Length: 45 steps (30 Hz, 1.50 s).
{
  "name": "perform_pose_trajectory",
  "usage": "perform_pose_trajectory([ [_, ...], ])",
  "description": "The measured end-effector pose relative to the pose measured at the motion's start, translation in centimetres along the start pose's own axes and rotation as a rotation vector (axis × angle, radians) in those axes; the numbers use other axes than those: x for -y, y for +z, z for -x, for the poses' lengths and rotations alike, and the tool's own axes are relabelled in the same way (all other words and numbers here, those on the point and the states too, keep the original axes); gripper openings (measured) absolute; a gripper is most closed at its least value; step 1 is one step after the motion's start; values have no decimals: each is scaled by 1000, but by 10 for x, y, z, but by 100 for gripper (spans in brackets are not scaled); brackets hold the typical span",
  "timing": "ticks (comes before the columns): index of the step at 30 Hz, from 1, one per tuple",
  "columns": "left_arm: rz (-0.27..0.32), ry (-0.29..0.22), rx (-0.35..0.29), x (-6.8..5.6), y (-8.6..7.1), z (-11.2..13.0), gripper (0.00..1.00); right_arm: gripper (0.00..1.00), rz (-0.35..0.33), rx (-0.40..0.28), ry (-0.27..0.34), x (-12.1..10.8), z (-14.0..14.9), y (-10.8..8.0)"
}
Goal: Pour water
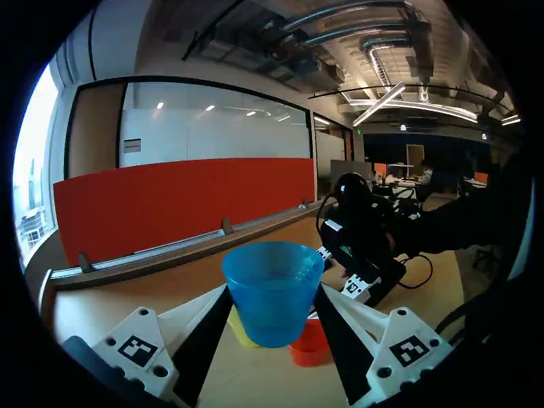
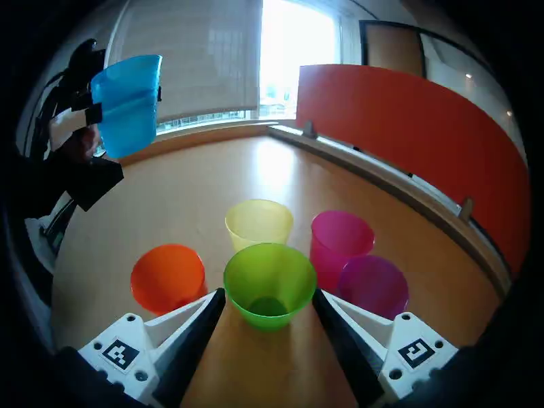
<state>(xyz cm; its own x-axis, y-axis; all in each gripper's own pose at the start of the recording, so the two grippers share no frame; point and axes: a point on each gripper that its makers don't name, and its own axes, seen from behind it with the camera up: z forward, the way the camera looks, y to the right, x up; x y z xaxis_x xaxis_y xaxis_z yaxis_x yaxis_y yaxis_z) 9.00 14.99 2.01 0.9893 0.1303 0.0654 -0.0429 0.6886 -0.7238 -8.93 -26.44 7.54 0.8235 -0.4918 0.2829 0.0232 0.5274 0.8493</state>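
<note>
the blue translucent plastic cup (image 1: 273,292) sits in my left gripper (image 1: 272,302), both white fingers pressed to its sides, the claw closed only to the cup's width. a liquid line shows through the wall, roughly partway up. in the right gripper view i see that same cup raised high above the light wooden table (image 2: 204,177), well apart from the other cups, leaning slightly.

my right gripper (image 2: 268,302) is closed the same way on a green translucent plastic cup (image 2: 270,282), a finger touching each side; i cannot tell if its base rests on the table.

just behind the green cup stand a yellow plastic cup (image 2: 259,223), an orange plastic cup (image 2: 168,277), a magenta plastic cup (image 2: 340,238) and, touching it, a purple plastic cup (image 2: 374,285). the left gripper view catches slivers of the yellow and orange ones under the blue cup.

for writing: the fingers carry black-and-white square markers (image 1: 137,349), and a small dark sign (image 1: 132,144) on the wall above the red partition panel (image 1: 183,204) is too small to read.
</note>
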Motion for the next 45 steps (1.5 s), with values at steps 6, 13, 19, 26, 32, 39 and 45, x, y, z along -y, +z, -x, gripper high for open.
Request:
perform_pose_trajectory([
  [6,-2,1,-1,1,-1,0,81,100,-1,2,2,1,-4,7],
  [13,-6,-3,-3,5,-4,1,81,100,3,5,-5,2,-6,12],
  [19,-8,-2,-2,6,-6,1,81,95,3,4,-4,3,-7,15],
  [26,-8,-2,-2,5,-6,3,81,91,8,0,-6,3,-6,14],
  [32,-10,3,2,4,-6,3,81,90,13,-26,8,1,-11,13],
  [39,-10,5,2,3,-6,1,81,90,14,-56,15,3,-20,1],
  [45,-7,10,4,0,-6,-1,81,90,23,-84,13,8,-28,-14],
])
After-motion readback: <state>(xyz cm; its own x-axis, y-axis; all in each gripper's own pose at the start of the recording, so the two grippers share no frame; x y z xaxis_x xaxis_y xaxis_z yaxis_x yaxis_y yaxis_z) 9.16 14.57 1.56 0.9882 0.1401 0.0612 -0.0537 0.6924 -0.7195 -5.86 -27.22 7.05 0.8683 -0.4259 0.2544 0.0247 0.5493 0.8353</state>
